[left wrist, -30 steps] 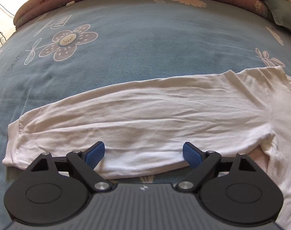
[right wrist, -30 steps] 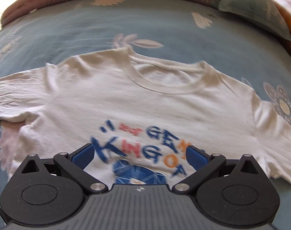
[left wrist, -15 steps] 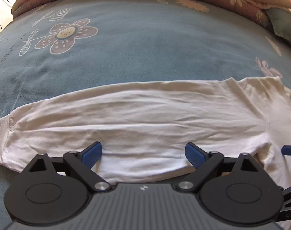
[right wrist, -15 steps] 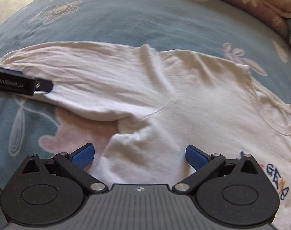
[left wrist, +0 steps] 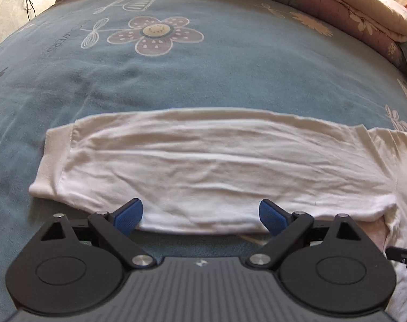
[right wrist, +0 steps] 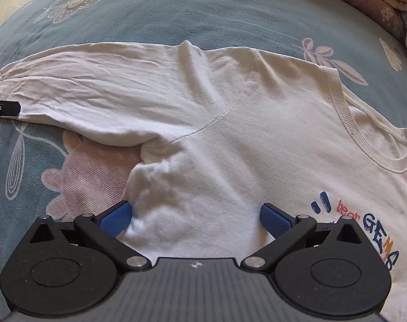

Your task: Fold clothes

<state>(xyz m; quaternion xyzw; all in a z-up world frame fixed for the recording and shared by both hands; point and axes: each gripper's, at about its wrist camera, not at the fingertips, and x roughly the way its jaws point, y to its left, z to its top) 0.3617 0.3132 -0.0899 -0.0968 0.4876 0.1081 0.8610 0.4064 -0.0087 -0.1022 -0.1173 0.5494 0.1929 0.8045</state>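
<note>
Cuff end: the ribbed cuff (left wrist: 54, 158) of the long sleeve (left wrist: 208, 166) lay flat at the far left of the blue flowered bedspread (left wrist: 203, 75); half a second before it sat nearer the left edge of the left wrist view, so that camera had shifted leftward along the sleeve.

Left gripper: the left gripper (left wrist: 200, 213) had its jaws spread wide with nothing between them, its blue pads (left wrist: 128, 214) at the sleeve's near edge, much as in the two earlier frames; whether they touched the cloth could not be told.

Armpit: the sleeve met the body of the white long-sleeved T-shirt (right wrist: 257, 139) at a puckered armpit (right wrist: 152, 161), now lying ahead and to the left of the right gripper.

Right gripper: the right gripper (right wrist: 195, 216) was also wide open and empty, its left pad at the shirt's side edge; a second earlier it had faced the collar (right wrist: 345, 107) and printed lettering (right wrist: 369, 222), which had since slid off to the right.

Meaning for the task: the shirt lay spread face up and unfolded; both open claws now framed the same sleeve, so folding that sleeve inward looked like the step about to start.
</note>
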